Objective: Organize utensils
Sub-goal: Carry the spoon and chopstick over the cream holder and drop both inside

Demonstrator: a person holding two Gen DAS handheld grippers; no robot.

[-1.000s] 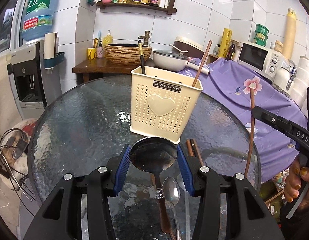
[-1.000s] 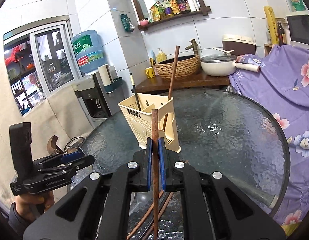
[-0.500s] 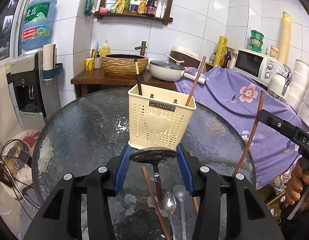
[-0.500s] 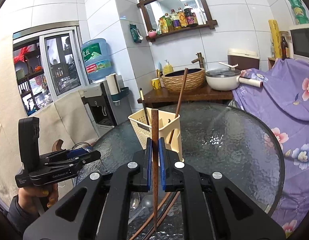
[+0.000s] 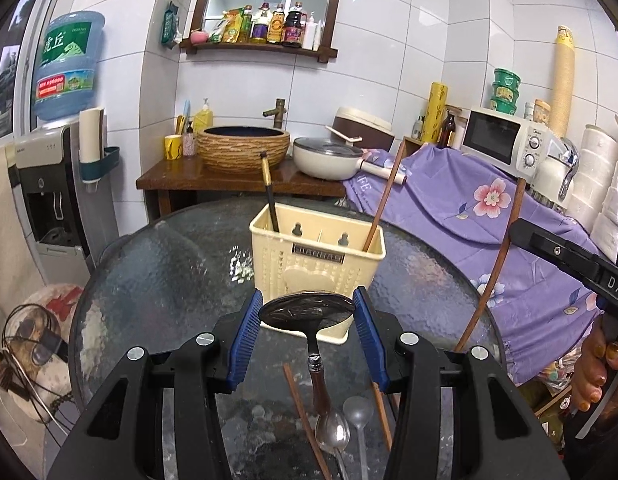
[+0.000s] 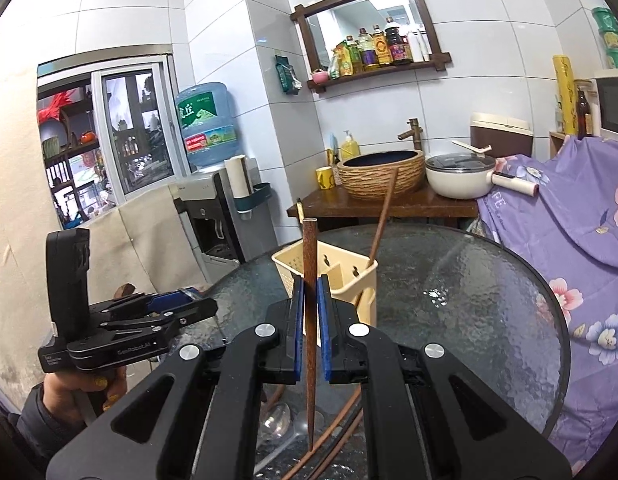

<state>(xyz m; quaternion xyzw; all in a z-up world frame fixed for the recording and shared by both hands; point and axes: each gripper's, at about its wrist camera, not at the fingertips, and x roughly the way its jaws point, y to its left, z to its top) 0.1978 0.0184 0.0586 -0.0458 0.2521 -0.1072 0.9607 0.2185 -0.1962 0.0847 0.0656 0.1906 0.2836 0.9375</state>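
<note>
Between the blue pads of the left gripper (image 5: 307, 314), in the left wrist view, sits the dark bowl of a ladle (image 5: 305, 312), clamped at its two sides, its brown handle hanging down toward the camera. Just beyond it stands the cream utensil basket (image 5: 317, 264) on the round glass table (image 5: 161, 276), with a black chopstick (image 5: 269, 196) in its left compartment and a brown chopstick (image 5: 379, 204) leaning out of its right one. On the glass beneath the gripper lie a metal spoon (image 5: 331, 432), a translucent spoon (image 5: 357, 412) and loose brown chopsticks (image 5: 305, 420). At the right edge a hand (image 5: 597, 372) grips the other tool's handle.

In the right wrist view, the right gripper (image 6: 310, 320) is clenched on a brown chopstick (image 6: 309, 264), held upright, thick end up and point down, clear of the table. The basket (image 6: 329, 276) stands just behind it. Lower left, the left gripper (image 6: 181, 304) appears side-on, held in a hand (image 6: 85, 396).
</note>
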